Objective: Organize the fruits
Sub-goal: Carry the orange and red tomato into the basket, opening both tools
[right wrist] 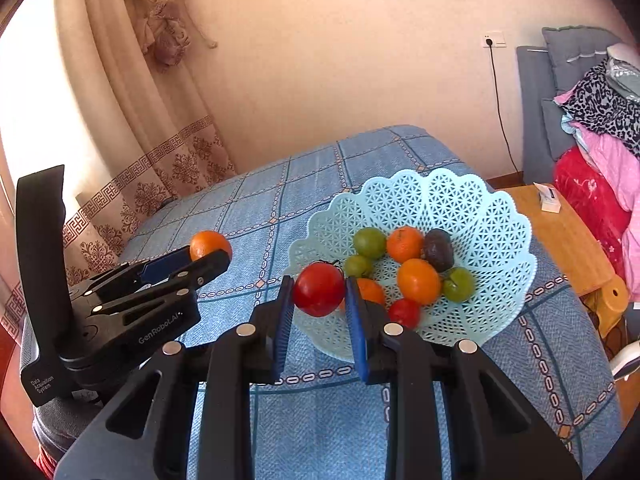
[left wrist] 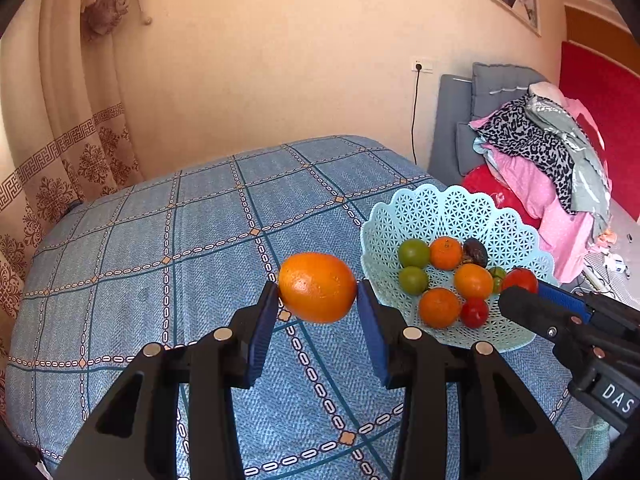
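Note:
My left gripper (left wrist: 317,290) is shut on a large orange (left wrist: 317,287) and holds it above the blue checked cloth, left of the light-blue lattice basket (left wrist: 448,204). My right gripper (right wrist: 319,290) is shut on a red tomato (right wrist: 319,289) at the basket's (right wrist: 492,216) near-left rim. The basket holds several fruits: oranges (right wrist: 418,281), green fruits (right wrist: 369,242), a dark plum (right wrist: 438,250) and a small red fruit (right wrist: 404,313). The left gripper (right wrist: 210,252) with its orange (right wrist: 208,243) also shows in the right wrist view, and the right gripper (left wrist: 520,292) with its tomato (left wrist: 521,279) shows in the left wrist view.
The blue checked cloth (left wrist: 200,260) covers the table. A patterned curtain (left wrist: 60,152) hangs at the left. A pile of clothes (left wrist: 548,152) lies on a grey sofa at the right. A wooden side table (right wrist: 560,232) with a small white box stands beyond the basket.

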The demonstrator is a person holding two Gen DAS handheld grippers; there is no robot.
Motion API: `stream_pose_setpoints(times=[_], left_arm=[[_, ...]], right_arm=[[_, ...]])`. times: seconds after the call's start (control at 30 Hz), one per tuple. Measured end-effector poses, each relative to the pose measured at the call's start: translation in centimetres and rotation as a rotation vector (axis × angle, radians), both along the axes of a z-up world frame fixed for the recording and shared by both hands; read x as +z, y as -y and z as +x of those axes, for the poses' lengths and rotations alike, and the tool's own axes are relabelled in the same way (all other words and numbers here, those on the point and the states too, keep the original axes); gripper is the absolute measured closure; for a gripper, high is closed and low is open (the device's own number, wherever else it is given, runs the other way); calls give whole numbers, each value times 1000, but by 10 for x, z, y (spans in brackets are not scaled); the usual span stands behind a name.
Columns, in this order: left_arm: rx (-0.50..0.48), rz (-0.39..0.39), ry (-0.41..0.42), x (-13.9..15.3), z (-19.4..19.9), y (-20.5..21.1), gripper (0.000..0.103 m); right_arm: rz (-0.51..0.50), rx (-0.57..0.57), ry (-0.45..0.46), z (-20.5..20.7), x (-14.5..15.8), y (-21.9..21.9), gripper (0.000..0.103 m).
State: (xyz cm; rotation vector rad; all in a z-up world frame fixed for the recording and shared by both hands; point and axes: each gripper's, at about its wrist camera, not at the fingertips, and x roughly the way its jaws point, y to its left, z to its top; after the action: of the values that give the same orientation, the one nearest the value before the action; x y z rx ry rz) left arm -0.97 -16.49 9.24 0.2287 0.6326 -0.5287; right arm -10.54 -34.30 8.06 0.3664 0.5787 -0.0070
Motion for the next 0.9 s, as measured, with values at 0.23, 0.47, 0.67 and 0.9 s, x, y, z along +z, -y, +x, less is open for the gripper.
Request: stream_pose_setpoints(times=[0.23,0.47,0.67,0.9], left_arm=[[-44,11,9,0,-7,22,62],[-86,30,30,-1,-14,44,62],[-110,39,29,-6,-13,60,62],[-142,44,21,-10,-12,76,62]], right_arm=[[11,-73,-7,-11,-6,28,77],[12,-109,-11,-17,-9,43,77],[8,-134,-13,-19,-10,53,77],[4,-154,-21,-15,-14,63,77]])
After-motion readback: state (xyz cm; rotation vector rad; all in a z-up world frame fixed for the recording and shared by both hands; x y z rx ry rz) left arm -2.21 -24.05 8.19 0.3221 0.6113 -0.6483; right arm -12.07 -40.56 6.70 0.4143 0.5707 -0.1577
